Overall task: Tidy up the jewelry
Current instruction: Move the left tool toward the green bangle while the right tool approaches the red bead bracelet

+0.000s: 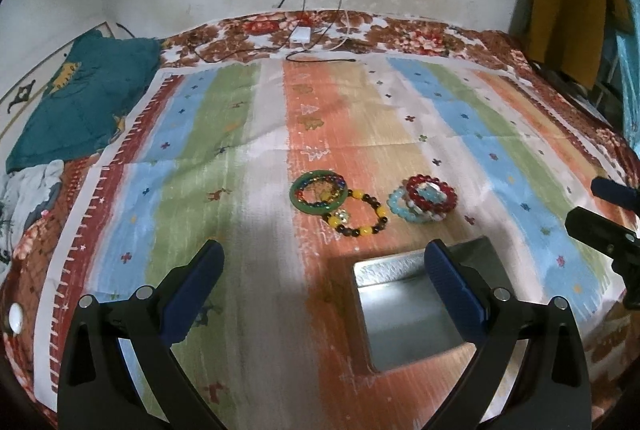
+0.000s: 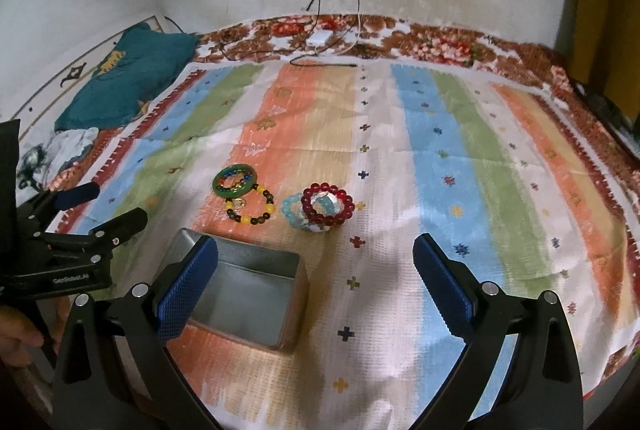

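Both hand-held grippers, left [image 1: 324, 266] and right [image 2: 316, 258], spread and empty over the bed; bracelets [image 2: 316, 208] piled just ahead, tin [image 2: 256, 294] below-left of right one; overlapping strands risk snagging, dragging neighbours out together.

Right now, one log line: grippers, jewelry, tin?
left gripper: open, empty | right gripper: open, empty | bracelets: two clusters on cloth, untouched | tin: open, nothing visible inside

Left tool [image 1: 324, 266], right tool [image 2: 316, 258]: black arms, blue textured pads [image 2: 188, 290], silver screws.
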Demonstrator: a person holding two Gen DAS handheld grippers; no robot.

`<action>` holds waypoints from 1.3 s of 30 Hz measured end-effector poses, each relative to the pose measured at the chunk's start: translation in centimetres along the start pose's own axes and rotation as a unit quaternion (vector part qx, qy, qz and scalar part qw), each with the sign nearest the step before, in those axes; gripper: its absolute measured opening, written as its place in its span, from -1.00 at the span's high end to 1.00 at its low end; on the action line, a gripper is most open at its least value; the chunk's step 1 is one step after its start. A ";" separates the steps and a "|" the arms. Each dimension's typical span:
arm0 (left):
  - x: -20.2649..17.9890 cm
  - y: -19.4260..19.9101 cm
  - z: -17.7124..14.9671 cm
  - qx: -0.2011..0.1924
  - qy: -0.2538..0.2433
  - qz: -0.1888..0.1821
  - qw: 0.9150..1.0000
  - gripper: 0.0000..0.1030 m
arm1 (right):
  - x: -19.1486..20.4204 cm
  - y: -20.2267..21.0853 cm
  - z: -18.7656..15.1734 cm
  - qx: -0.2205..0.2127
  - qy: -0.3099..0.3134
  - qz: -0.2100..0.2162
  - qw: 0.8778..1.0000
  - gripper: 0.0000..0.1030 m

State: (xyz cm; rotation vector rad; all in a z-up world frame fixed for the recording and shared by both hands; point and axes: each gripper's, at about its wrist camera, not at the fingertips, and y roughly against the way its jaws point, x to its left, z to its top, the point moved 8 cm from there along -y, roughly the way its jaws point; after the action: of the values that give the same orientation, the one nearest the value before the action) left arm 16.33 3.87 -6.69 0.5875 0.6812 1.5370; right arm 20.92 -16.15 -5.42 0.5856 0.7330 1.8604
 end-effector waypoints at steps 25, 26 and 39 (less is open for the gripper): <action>1.0 -6.9 3.1 0.054 -0.002 -0.017 0.998 -0.89 | -3.0 -7.6 2.1 0.082 -0.026 -0.002 0.996 -0.93; 1.1 -7.1 3.1 0.056 0.000 -0.018 0.998 -0.89 | -3.3 -8.0 2.1 0.086 -0.026 -0.005 0.996 -0.93; 1.3 -11.6 3.9 0.102 0.021 -0.046 0.993 -0.71 | -4.3 -12.1 1.4 0.140 -0.058 0.017 0.988 -0.91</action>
State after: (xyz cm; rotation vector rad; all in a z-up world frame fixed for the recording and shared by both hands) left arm 27.08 5.80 -12.44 0.6690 0.8929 1.4056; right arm 31.10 -16.16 -13.34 0.8824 0.9193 1.7493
